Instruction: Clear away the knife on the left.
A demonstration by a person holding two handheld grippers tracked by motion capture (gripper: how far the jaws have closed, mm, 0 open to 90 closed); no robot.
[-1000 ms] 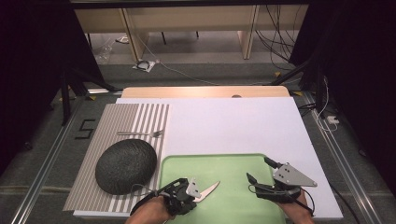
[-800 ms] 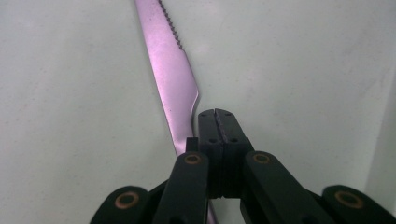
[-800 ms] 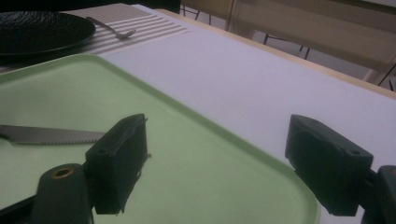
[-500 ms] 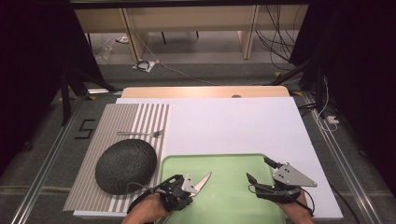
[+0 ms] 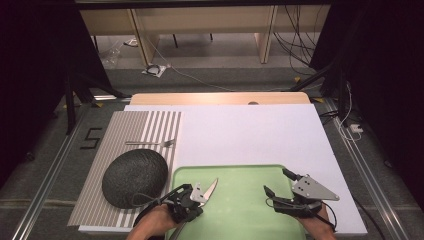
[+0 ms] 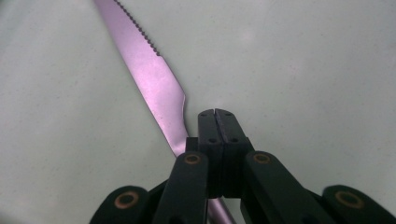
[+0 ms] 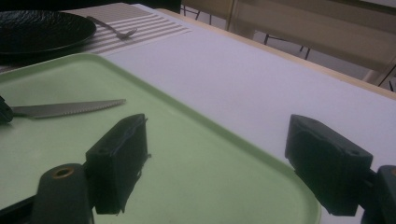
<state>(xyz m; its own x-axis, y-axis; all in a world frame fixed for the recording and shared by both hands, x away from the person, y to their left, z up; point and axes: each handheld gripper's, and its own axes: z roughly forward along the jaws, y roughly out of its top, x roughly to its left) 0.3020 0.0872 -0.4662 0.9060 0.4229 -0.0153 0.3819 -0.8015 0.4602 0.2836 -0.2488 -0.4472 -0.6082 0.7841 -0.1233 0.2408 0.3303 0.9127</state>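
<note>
A steel knife (image 5: pixel 210 188) with a serrated blade (image 6: pixel 149 79) is over the left part of the green tray (image 5: pixel 240 172), tip pointing up and to the right. My left gripper (image 5: pixel 196 199) is shut on its handle end, and the two black jaws (image 6: pixel 215 114) meet with no gap. My right gripper (image 5: pixel 275 180) is over the tray's right side, open, with nothing between its fingers (image 7: pixel 121 154). From the right gripper view the knife (image 7: pixel 70 108) lies low across the tray (image 7: pixel 233 140), out to the left.
A black textured plate (image 5: pixel 135 177) sits on a striped placemat (image 5: pixel 125 130) left of the tray, with a fork (image 5: pixel 150 143) just beyond it. A white board (image 5: pixel 250 130) covers the table behind the tray. Cables lie on the floor beyond the far edge.
The knife's tip has swung a little up and to the left with my left gripper. The right gripper has stayed in place.
</note>
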